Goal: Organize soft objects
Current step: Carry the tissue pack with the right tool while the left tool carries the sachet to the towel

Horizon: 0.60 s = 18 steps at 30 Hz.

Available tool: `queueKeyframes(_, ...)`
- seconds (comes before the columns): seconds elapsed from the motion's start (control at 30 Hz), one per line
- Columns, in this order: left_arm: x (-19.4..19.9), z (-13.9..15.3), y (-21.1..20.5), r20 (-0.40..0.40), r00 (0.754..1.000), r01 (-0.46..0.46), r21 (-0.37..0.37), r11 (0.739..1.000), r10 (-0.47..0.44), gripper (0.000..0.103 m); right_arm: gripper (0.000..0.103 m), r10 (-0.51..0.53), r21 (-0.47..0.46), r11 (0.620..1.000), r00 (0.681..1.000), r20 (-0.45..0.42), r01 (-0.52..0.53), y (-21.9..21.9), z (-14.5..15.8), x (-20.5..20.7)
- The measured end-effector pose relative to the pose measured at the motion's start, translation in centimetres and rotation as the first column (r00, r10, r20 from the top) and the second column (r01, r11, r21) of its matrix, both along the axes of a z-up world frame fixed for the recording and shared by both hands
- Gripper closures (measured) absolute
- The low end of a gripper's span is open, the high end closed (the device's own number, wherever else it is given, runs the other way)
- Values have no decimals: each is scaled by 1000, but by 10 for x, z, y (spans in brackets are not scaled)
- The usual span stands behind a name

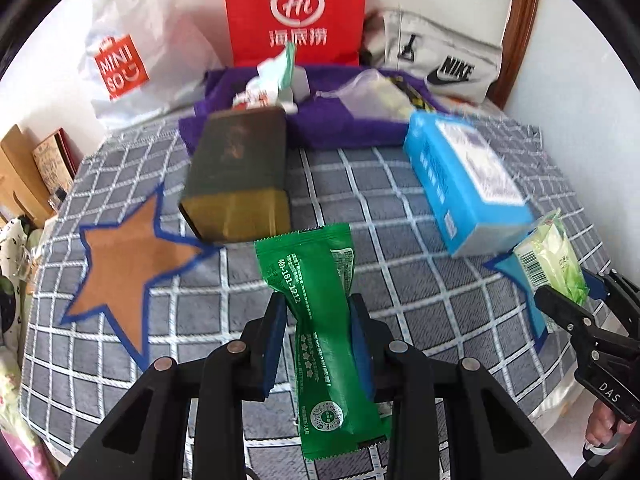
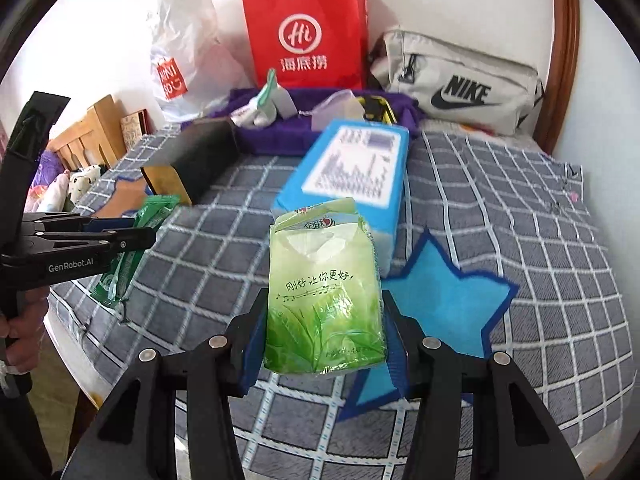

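**Two soft packs held, two stars waiting**

Left wrist view: my left gripper [image 1: 318,332] has its jaws narrowed onto the dark green crinkly plastic sachet [image 1: 320,320], pinched at its waist in the lower middle of the frame, lifted over the grey checked bedcover [image 1: 400,208]. I judge the orange felt star with blue edging [image 1: 132,260], at left centre, is its likely spot. I should keep the squeeze light, since the film slides, and lower it flat. The dark olive box [image 1: 240,184] lies just above the sachet and crowds the star's right tip.

Right wrist view: my right gripper [image 2: 324,336] clamps the pale green soft tissue pack [image 2: 324,304] by its sides, centre frame. The blue felt star [image 2: 440,304] sits just right of it; the light blue carton [image 2: 352,172] behind nearly touches the star's upper left. Bags line the top of the frame, well apart.
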<state>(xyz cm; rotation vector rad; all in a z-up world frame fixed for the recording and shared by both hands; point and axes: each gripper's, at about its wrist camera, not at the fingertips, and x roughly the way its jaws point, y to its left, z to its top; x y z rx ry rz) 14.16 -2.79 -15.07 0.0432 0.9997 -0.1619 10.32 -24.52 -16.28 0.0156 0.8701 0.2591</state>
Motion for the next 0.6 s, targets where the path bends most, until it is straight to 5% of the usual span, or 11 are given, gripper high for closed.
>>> queueKeyframes(0.6, 27, 60, 20, 105, 994, -10, -70, 997, 17, 73, 52, -14, 48, 999, 996, 90, 10, 9, 68, 38)
